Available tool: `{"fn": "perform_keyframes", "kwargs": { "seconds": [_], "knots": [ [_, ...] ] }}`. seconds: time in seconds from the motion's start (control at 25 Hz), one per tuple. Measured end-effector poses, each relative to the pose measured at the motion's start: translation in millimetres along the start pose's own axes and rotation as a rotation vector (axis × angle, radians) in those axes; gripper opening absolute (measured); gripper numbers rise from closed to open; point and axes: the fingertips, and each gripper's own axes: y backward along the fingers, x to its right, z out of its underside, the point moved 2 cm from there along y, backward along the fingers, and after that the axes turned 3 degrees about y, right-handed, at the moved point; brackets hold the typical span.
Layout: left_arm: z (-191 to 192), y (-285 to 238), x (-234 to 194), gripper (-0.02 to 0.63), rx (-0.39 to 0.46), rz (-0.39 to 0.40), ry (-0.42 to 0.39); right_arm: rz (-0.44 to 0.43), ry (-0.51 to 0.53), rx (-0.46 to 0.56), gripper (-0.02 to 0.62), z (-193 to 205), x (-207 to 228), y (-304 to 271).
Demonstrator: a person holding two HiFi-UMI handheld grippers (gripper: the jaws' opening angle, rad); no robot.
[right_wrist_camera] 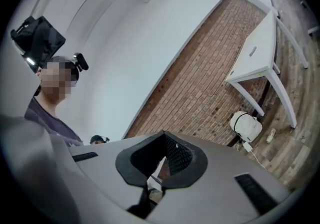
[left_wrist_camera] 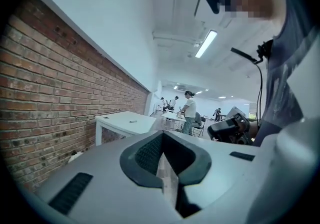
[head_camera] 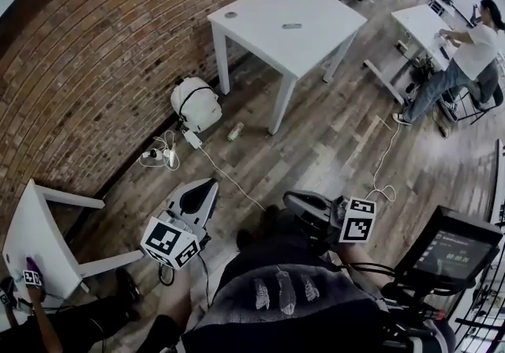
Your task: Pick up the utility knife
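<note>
the small grey utility knife (head_camera: 291,25) lay on the white square table (head_camera: 256,24), well apart from the left gripper (head_camera: 203,188) and right gripper (head_camera: 290,201), both with jaws pressed together on nothing.

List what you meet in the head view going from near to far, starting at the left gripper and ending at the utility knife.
left gripper → power strip → white backpack → utility knife, lying on the white table
</note>
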Motion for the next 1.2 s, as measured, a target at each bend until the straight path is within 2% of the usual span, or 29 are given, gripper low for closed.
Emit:
{"fn": "perform_keyframes", "kwargs": {
  "seconds": [0.12, 0.32, 0.48, 0.64, 0.8, 0.96, 1.08, 1.2],
  "knots": [
    [-2, -18, 2, -0.005, -0.017, 0.033, -0.024, -0.002, 0.0, 0.027, -0.002, -16, 16, -4],
    [-6, -58, -10, -0.005, -0.028, -0.011, -0.014, -0.053, 0.004, -0.018, -0.002, -42, 55, -21],
    [-26, -121, -12, -0.005, -0.046, 0.003, -0.05, -0.083, 0.0, -0.009, -0.002, -92, 95, -17],
    [-53, -184, -8, -0.005, -0.058, 0.022, -0.088, -0.115, 0.01, -0.051, -0.002, -129, 131, -14],
    [-63, -242, -16, -0.005, -0.113, -0.018, -0.125, -0.158, 0.058, -0.11, -0.002, -164, 162, -6],
    [-69, -258, -32, -0.005, -0.158, -0.091, -0.169, -0.208, 0.068, -0.116, -0.002, -181, 178, 5],
    [-75, -267, -32, -0.005, -0.183, -0.11, -0.214, -0.24, 0.085, -0.135, -0.002, -188, 186, 14],
    [-74, -276, -30, -0.005, -0.209, -0.11, -0.213, -0.268, 0.116, -0.158, -0.002, -194, 191, 19]
  ]
}}
